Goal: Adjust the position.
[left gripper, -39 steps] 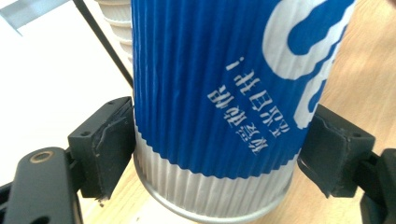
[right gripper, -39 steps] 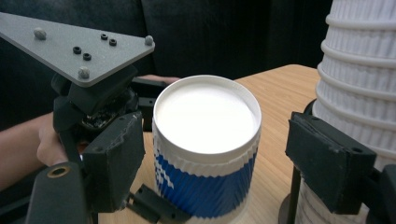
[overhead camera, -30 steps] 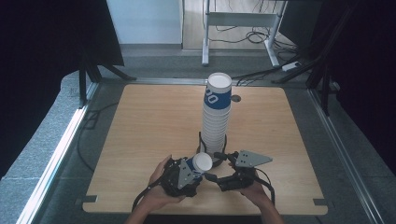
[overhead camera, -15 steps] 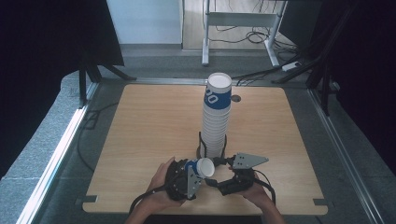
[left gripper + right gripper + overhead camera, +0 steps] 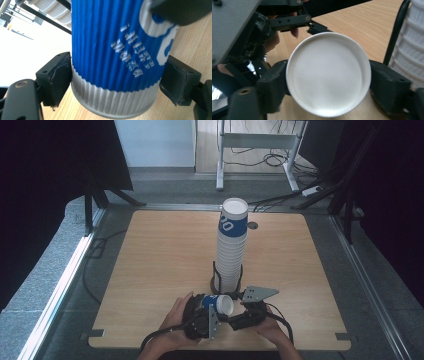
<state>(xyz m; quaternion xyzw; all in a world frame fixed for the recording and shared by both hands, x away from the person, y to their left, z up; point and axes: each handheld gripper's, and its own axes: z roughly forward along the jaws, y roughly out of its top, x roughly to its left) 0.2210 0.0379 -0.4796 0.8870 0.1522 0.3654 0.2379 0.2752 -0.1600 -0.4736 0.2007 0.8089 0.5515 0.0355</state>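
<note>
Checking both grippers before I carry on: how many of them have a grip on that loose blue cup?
2. The left gripper clamps the blue cup near its base; the right gripper, whose jaws have just been closing, sits at its open rim.

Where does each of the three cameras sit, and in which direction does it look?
High view: above the table's near edge, looking forward and down; both hands and tongs show.
Left gripper view: on the left tongs, looking along the jaws clamping the blue cup.
Right gripper view: on the right tongs, facing that cup's white mouth.
Shared: the cup and cup stack.
</note>
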